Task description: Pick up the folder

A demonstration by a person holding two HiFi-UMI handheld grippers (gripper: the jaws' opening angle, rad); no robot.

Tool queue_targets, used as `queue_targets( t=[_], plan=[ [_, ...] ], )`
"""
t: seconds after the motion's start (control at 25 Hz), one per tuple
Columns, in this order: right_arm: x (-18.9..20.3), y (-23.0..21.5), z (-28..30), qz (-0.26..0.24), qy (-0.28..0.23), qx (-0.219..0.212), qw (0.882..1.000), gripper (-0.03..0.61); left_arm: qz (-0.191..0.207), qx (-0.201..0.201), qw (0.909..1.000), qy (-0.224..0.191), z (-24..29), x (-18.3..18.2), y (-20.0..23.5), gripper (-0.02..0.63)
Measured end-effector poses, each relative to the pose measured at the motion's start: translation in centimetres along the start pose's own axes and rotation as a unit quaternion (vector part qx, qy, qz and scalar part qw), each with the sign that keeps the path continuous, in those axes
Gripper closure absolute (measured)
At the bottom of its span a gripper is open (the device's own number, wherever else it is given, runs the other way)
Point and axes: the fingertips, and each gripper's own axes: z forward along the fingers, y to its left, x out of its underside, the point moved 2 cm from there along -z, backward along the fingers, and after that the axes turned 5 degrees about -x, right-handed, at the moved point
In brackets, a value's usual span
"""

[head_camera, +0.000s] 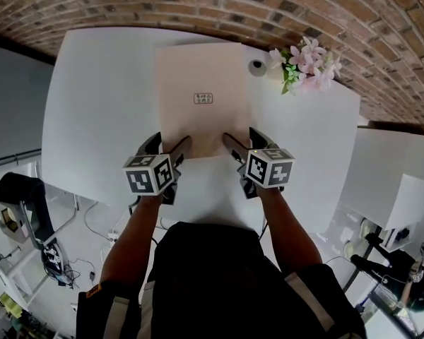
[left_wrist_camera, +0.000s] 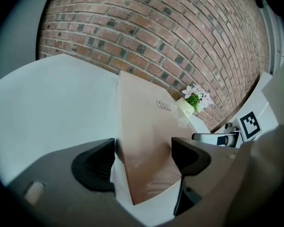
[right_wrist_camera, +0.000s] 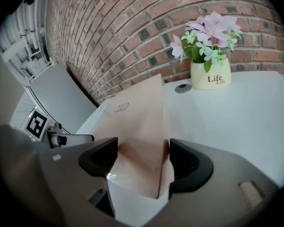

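A tan folder [head_camera: 198, 69] lies on the white table [head_camera: 92, 104], its far edge towards the brick wall [head_camera: 198, 6] and its near edge towards the person. A small printed label [head_camera: 203, 98] sits near its middle.

The left gripper [head_camera: 168, 145] is at the folder's near left corner and the right gripper [head_camera: 244, 140] at its near right corner, both angled down at the tabletop. Each carries its marker cube [head_camera: 150, 174] on top.

In the left gripper view, the left gripper [left_wrist_camera: 144, 157] has its jaws spread wide. The folder [left_wrist_camera: 146, 126] runs away from between them, and its near corner lies in the gap. The folder's left edge passes just beside the left jaw, and I cannot tell whether the two touch. The pads are not pressing on it.

In the right gripper view, the right gripper [right_wrist_camera: 143, 157] also has its jaws spread wide. The folder [right_wrist_camera: 137, 112] has its other near corner in that gap. The right-hand edge looks slightly raised there (it comes very close to the right jaw, though contact is unclear). Nothing is clamped on this side either.

Beyond the folder's far right corner are a round cap [right_wrist_camera: 183, 88] set in the table and a cream flower pot [right_wrist_camera: 210, 74] of pink and white blooms, both clear of the folder
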Motion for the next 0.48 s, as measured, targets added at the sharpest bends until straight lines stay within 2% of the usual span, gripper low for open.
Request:
queue_targets(
  t=[0.24, 0.48],
  plan=[
    [-0.1, 0.2, -0.1, -0.007, -0.006, 0.01, 1.0, 0.247, 0.013, -0.01, 0.9999, -0.002, 0.1, 0.0, -0.2, 0.247],
    [0.0, 1.1, -1.0, -0.009, -0.023, 0.021, 0.999, 0.249, 0.025, -0.014, 0.9993, -0.024, -1.2, -0.5, -0.5, 0.247]
  ],
)
